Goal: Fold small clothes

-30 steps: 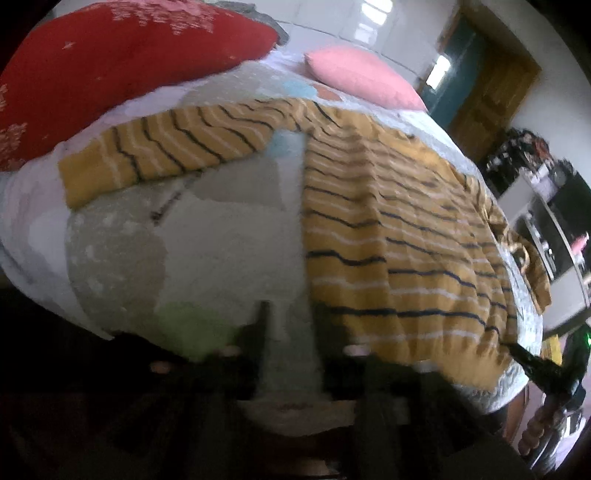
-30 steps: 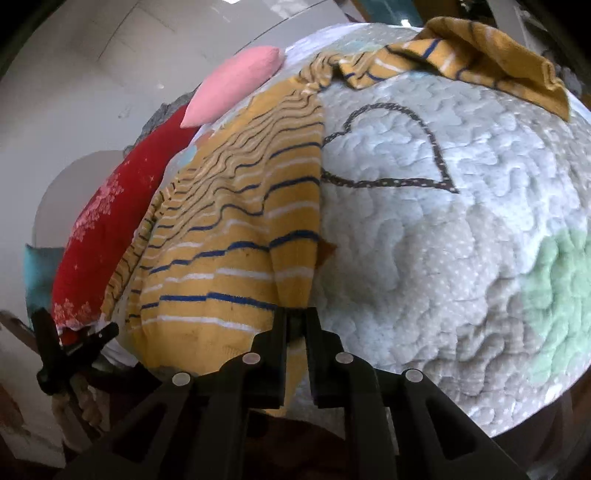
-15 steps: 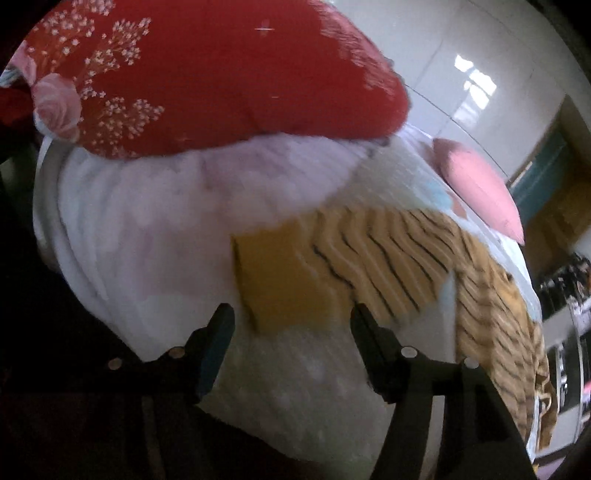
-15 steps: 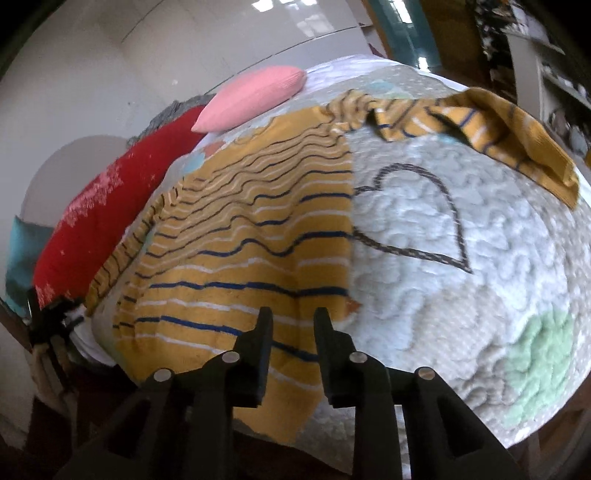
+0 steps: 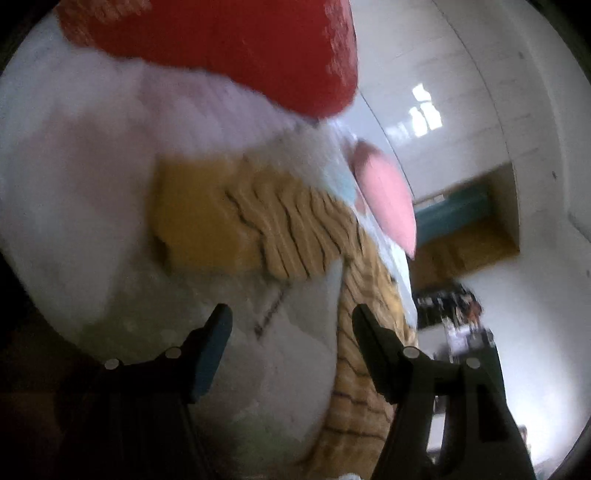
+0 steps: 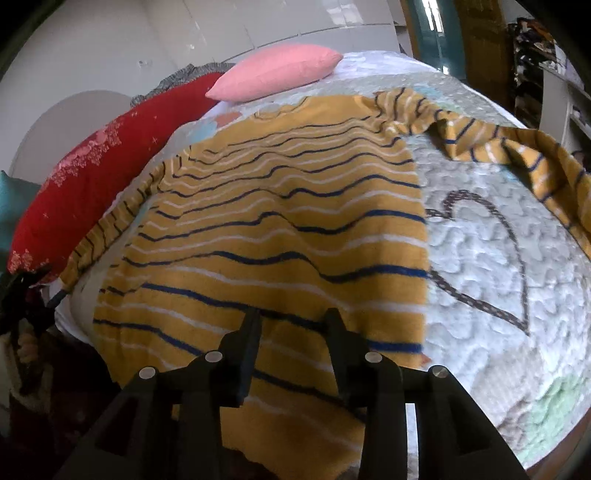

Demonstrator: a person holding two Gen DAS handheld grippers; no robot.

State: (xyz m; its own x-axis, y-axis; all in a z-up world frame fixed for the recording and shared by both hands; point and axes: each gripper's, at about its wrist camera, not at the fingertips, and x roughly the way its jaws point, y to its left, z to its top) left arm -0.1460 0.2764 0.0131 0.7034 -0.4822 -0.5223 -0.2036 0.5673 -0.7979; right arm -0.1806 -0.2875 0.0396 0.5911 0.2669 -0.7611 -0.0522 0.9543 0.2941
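A mustard-yellow sweater point(image 6: 280, 229) with dark blue and white stripes lies spread flat on a quilted bed. In the right wrist view my right gripper point(image 6: 291, 317) is open and empty, hovering over the sweater's hem near the bed's front edge. The sweater's right sleeve point(image 6: 517, 155) lies rumpled at the far right. In the blurred left wrist view my left gripper point(image 5: 291, 317) is open and empty, just short of the left sleeve point(image 5: 236, 229) and its plain yellow cuff.
A large red floral pillow point(image 6: 96, 177) and a pink pillow point(image 6: 277, 74) lie at the bed's head; both also show in the left wrist view, the red pillow point(image 5: 229, 48) and the pink pillow point(image 5: 384, 199). The quilt point(image 6: 480, 258) has a dark heart outline. A doorway point(image 6: 443, 29) is behind.
My right gripper let go of the hem, opened and moved left over the sweater body. My left gripper swung from the hem to the left sleeve and opened wide.
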